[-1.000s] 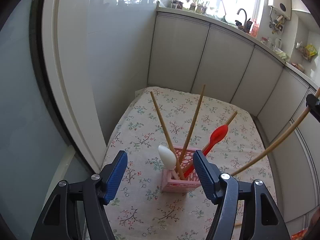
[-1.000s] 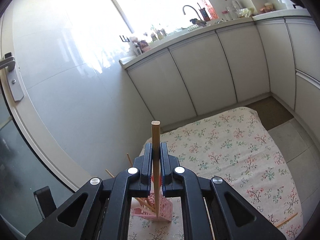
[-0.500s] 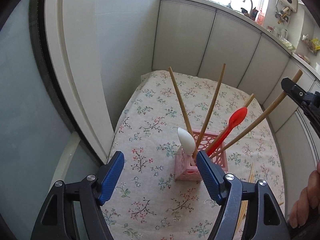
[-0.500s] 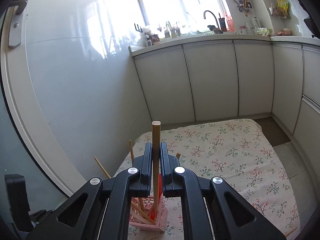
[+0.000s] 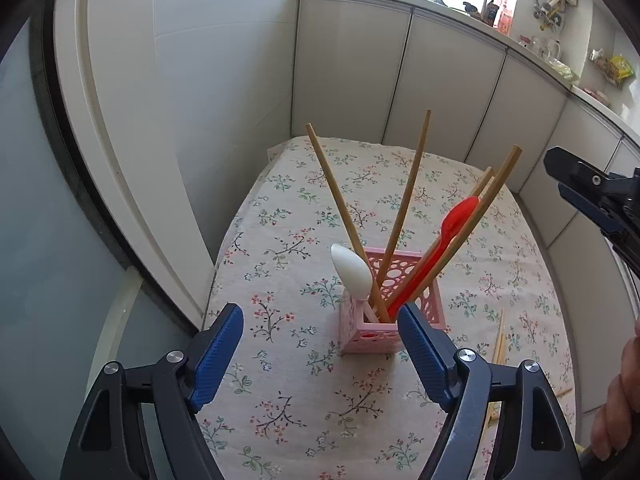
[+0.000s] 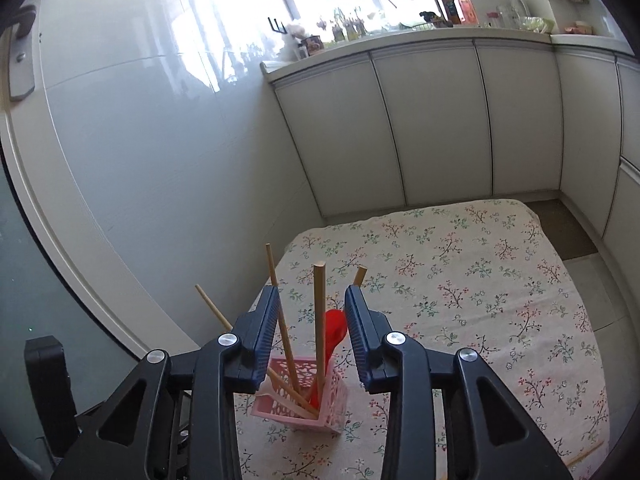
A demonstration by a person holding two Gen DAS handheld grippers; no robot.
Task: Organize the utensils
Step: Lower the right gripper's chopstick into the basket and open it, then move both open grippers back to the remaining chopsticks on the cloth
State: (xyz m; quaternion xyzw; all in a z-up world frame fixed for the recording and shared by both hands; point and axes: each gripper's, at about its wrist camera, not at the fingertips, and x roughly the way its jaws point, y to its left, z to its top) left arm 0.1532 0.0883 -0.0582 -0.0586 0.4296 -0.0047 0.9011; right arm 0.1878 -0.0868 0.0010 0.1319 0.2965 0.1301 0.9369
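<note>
A pink perforated basket [image 5: 394,322] [image 6: 304,404] stands on the floral tablecloth [image 5: 304,224]. It holds several wooden chopsticks [image 5: 404,208] [image 6: 319,320], a red spoon [image 5: 448,236] [image 6: 334,332] and a white spoon [image 5: 352,272]. My left gripper [image 5: 320,340] is open and empty, just in front of the basket. My right gripper [image 6: 311,332] is open above the basket, its blue pads either side of an upright chopstick without touching it. The right gripper also shows at the right edge of the left wrist view [image 5: 592,200].
Loose chopsticks [image 5: 498,344] lie on the cloth right of the basket; another chopstick [image 6: 586,454] lies near the table's right edge. White cabinets [image 6: 432,120] and a glossy wall panel [image 5: 224,92] border the table. A hand [image 5: 618,396] is at the lower right.
My right gripper has opened and let go of the chopstick, which now stands in the basket. The left gripper has moved closer to the basket.
</note>
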